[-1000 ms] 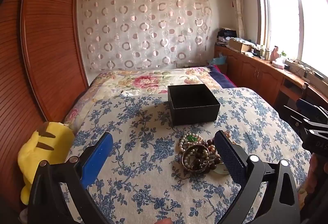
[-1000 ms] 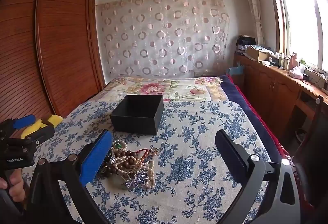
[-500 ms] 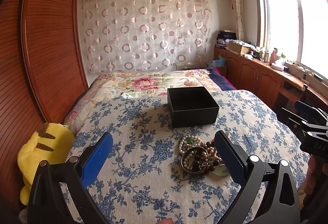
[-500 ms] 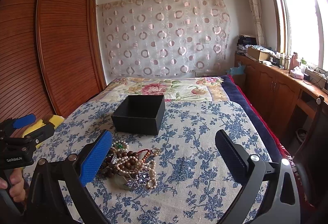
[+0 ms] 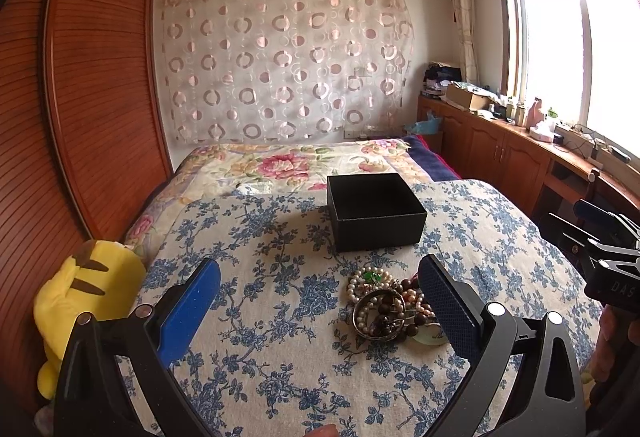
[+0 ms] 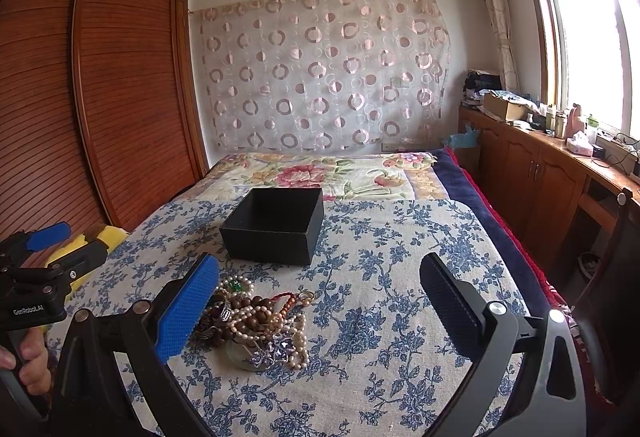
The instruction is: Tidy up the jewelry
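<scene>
A pile of jewelry (image 5: 390, 309) with pearl strands, brown beads and a metal bangle lies on the blue-flowered cloth; it also shows in the right wrist view (image 6: 260, 321). Behind it stands an open, empty black box (image 5: 376, 211), also in the right wrist view (image 6: 276, 225). My left gripper (image 5: 316, 301) is open and empty, hovering just left of the pile, its right finger beside it. My right gripper (image 6: 316, 301) is open and empty, just right of the pile, its left finger beside it. Each gripper shows at the edge of the other's view.
A yellow plush toy (image 5: 86, 293) sits at the bed's left edge by the wooden wardrobe (image 5: 80, 97). A wooden counter (image 6: 560, 173) with clutter runs along the right under the window. A floral quilt (image 6: 320, 173) covers the bed beyond the cloth.
Both views have shifted a little: the box and pile sit slightly lower and nearer in the frames. Both grippers stay open and empty.
</scene>
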Available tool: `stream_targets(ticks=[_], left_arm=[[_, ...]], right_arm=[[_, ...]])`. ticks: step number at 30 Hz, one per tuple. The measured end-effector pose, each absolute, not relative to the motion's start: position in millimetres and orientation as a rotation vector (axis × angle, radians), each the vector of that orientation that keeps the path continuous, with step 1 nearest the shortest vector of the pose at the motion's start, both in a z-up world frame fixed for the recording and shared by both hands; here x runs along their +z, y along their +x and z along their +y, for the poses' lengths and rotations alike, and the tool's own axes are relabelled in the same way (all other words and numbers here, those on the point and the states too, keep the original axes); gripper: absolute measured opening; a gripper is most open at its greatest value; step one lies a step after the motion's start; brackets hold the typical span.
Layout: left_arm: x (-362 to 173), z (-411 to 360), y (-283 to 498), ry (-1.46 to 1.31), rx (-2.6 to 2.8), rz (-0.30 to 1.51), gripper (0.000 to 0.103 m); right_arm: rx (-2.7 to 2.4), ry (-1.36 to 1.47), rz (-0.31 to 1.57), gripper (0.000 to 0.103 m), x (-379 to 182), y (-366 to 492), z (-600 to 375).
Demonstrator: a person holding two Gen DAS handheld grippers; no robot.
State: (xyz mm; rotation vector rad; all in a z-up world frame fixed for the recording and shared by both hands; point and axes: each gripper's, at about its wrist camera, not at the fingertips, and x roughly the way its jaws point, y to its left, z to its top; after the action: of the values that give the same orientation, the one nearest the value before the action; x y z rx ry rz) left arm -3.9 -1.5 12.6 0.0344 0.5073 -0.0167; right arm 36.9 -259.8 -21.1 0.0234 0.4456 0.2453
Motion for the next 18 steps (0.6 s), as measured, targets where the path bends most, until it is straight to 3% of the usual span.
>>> stream_targets(ticks=[18], left_arm=[[12.1,-0.5,-4.6,0.033,-0.017,0.506,0.096]], right_arm=[[0.246,0.025,0.442,0.102,-20.9,36.0,-260.4]])
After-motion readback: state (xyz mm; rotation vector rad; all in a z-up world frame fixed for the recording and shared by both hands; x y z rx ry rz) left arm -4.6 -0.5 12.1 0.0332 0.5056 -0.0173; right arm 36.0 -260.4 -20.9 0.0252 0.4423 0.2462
